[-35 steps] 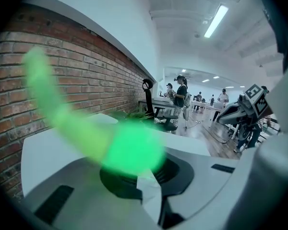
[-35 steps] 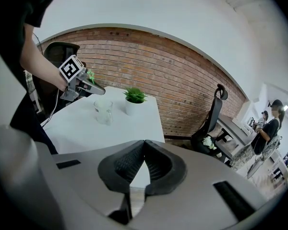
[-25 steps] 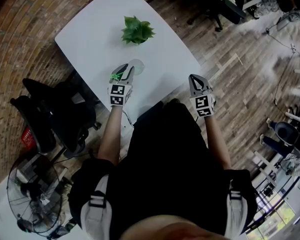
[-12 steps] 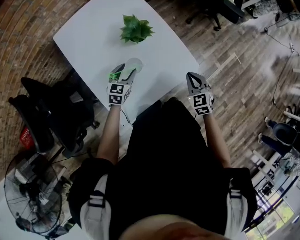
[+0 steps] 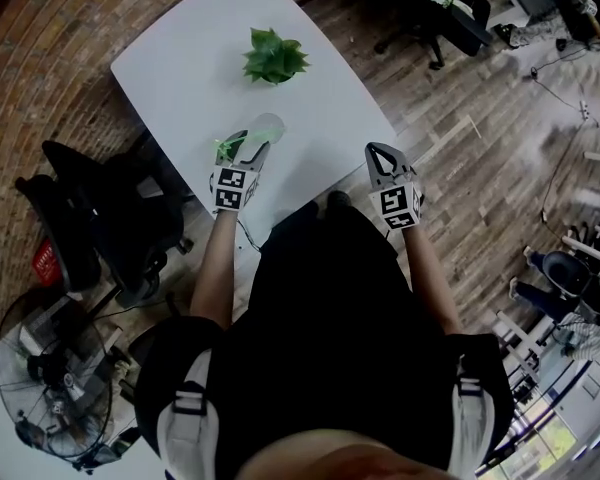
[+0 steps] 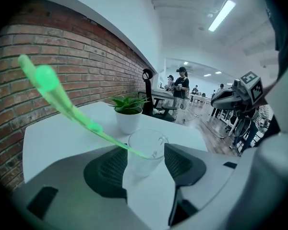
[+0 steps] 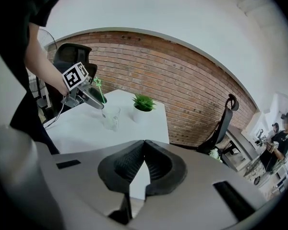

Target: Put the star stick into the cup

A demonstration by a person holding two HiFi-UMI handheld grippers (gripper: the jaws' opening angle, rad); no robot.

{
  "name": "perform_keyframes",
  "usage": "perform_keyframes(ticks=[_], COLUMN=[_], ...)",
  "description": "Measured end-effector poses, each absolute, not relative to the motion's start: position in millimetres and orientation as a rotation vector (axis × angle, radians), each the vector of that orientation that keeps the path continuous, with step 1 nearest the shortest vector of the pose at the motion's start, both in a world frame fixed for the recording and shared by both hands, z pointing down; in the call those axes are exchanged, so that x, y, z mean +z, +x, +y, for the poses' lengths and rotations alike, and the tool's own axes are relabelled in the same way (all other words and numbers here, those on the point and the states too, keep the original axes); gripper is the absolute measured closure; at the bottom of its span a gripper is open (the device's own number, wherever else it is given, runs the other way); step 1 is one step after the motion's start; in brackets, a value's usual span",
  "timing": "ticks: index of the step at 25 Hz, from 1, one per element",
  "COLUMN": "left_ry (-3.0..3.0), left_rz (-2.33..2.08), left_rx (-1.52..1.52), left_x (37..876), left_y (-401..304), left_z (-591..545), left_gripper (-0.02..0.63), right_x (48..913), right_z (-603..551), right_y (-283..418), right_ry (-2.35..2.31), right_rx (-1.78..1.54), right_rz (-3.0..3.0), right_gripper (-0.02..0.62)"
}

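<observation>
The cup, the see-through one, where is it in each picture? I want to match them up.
Head view: the cup stands on the white table, above the middle, left of centre.
Left gripper view: the cup is low in the middle, big and close.
Right gripper view: the cup is small, left of the middle.
Shared landmark: the potted plant stands just beyond the cup.

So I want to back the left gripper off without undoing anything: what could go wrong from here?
1. The left gripper has just been opening its jaws. The star stick leans out of the cup right across the left jaw, so pulling back could snag it and drag it out.
2. Most of the stick overhangs the rim, so the clear cup might tip.
3. The potted plant stands close behind and could get knocked.
</observation>
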State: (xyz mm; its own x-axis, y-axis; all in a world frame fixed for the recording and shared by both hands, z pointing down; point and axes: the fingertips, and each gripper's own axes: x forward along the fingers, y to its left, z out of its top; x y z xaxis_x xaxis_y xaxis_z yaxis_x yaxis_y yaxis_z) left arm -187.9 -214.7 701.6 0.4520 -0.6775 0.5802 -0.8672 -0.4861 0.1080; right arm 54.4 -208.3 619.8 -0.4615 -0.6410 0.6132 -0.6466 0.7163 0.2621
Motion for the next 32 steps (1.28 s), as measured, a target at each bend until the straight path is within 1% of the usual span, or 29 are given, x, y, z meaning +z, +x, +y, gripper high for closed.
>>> perform_keyframes(ticks=[9,18,26,32], left_ry=[2.277,2.215,2.213,2.271], left_rz=[-1.355,-1.404,-1.443,-1.445], left_rx=[0.564,0.596,0.658,0.664], left_x=[689,684,672,648], left_y=[-187,-187,-175,-144], left_z=[-195,-168,-140,-125], left_gripper=[0.353,0.359,0.442,0.561], right_x=[618,610,602,591], right_z=[-204,-207,-201,-199], right_y=[47,41,34,42], right_ry=[0.873,0.794,0.726,0.720], right_rx=[-0.003,-0.036,-0.058,-0.067], right_rz=[-2.274,-2.331,-2.398,-2.427], right_gripper=[0.597,0.597,0.597,0.597])
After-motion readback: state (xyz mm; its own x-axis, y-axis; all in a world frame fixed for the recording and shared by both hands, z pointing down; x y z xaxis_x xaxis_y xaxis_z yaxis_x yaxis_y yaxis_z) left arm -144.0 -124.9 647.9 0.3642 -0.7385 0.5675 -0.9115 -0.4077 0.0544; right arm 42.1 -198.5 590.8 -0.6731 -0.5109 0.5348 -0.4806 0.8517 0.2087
